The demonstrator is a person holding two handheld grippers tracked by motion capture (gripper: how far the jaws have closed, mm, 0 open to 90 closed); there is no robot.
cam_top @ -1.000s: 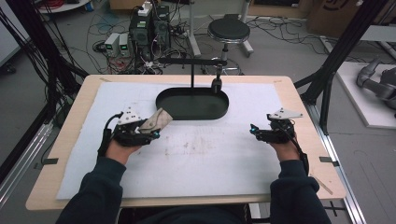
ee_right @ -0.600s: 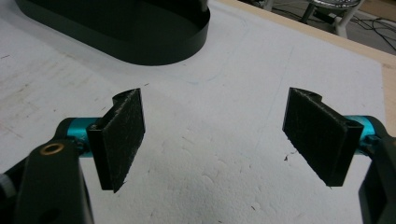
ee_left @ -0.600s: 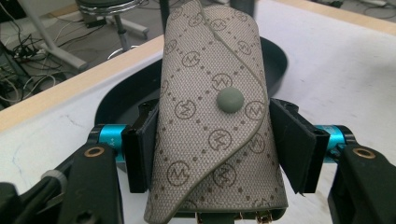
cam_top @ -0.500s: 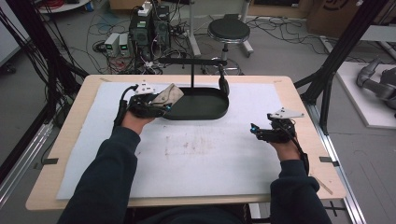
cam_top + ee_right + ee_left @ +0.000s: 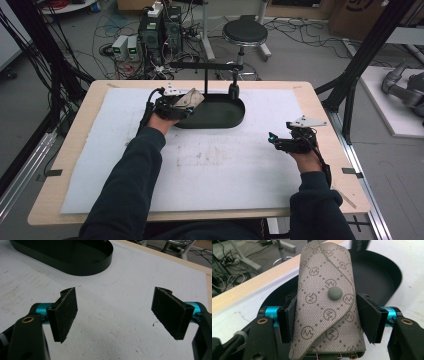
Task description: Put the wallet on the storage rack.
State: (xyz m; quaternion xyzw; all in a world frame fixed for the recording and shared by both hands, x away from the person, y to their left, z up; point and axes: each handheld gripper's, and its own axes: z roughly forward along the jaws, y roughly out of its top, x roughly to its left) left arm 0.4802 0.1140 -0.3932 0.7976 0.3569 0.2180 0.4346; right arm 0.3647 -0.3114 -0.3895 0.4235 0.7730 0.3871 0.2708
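Left gripper [image 5: 186, 101] clamping a monogrammed grey key pouch [image 5: 325, 302] over the black oval tray's [image 5: 235, 119] left end, right gripper [image 5: 274, 141] resting right of tray, jaws gaping wide, holding nothing

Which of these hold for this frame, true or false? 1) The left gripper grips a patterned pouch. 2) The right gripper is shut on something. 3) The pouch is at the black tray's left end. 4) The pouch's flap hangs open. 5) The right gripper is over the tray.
1) True: the left gripper has its jaws against both sides of the patterned pouch.
2) False: the right gripper stands open with nothing between its jaws.
3) True: the pouch is at the left end of the black tray.
4) False: the flap lies closed under its round snap.
5) False: it is over the white mat, right of the tray.
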